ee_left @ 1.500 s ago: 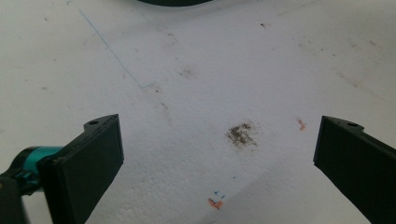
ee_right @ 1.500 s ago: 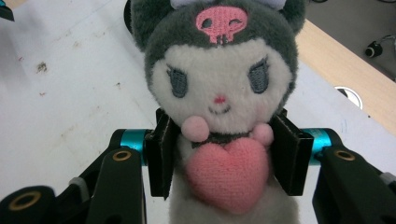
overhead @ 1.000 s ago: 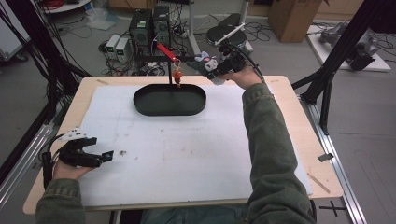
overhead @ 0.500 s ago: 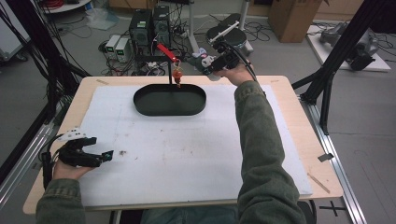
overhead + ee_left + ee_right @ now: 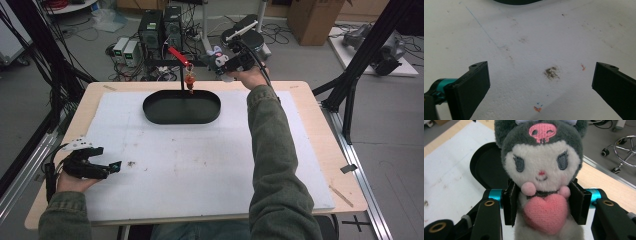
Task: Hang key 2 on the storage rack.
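Two claws, one per hand. Right claw [image 5: 542,203] closed on one small grey-and-white plush doll with a pink skull on its hood and a pink heart at its chest [image 5: 541,175]; both jaws press the doll's sides at the heart. In the high view the right claw [image 5: 220,65] is held above the far edge of the wooden tabletop [image 5: 310,107].

One black oval tray [image 5: 181,107] lies below and behind the doll. One thin black stand with a red arm and a small red hanging ornament [image 5: 189,80] is just beside the doll.

Left claw [image 5: 540,85] wide open, holding nothing, over the stained white foam sheet [image 5: 529,32]; one dark smudge [image 5: 551,72] between its jaws.
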Available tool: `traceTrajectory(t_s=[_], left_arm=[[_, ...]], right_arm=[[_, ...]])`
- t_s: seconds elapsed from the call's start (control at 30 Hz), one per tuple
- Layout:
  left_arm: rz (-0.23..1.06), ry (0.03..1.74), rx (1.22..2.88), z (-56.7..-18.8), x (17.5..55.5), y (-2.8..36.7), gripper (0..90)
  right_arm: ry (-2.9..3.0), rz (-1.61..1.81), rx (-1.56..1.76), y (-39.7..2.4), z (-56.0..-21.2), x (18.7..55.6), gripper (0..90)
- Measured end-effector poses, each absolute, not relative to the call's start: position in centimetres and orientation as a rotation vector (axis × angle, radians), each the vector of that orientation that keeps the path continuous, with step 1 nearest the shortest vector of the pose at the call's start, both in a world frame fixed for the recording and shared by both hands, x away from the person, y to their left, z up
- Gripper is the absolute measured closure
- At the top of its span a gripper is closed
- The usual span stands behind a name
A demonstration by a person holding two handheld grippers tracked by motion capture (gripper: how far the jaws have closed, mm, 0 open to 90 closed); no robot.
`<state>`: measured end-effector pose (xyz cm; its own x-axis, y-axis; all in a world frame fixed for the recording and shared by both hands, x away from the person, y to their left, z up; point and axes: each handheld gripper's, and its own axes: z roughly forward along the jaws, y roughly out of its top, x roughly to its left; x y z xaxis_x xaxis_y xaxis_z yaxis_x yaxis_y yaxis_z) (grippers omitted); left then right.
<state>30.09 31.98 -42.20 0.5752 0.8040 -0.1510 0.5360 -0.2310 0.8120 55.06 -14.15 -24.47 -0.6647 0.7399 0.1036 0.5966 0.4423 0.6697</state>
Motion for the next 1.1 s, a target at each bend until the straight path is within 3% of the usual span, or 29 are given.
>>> traceTrajectory(t_s=[0.37, 0.6, 0.7, 0.77, 1.1], left_arm=[[0.372, 1.08, 1.915, -42.3, 30.2, 31.9, 2.0], [0.371, 1.078, 1.922, -42.4, 30.2, 31.8, 2.0], [0.371, 1.079, 1.922, -42.3, 30.2, 31.8, 2.0], [0.372, 1.079, 1.919, -42.4, 30.2, 31.8, 2.0], [0.372, 1.081, 1.926, -42.4, 30.3, 31.8, 2.0]], right_arm=[[2.436, 1.067, 1.278, -14.4, -25.0, 55.8, 46.4], [2.356, 0.968, 1.36, -14.7, -25.7, 55.6, 10.5], [2.374, 0.987, 1.35, -15.0, -26.0, 55.0, 8.8], [2.373, 0.979, 1.307, -15.0, -26.2, 54.7, 0.5], [2.445, 0.954, 1.108, -14.6, -27.6, 52.1, 0.5]])
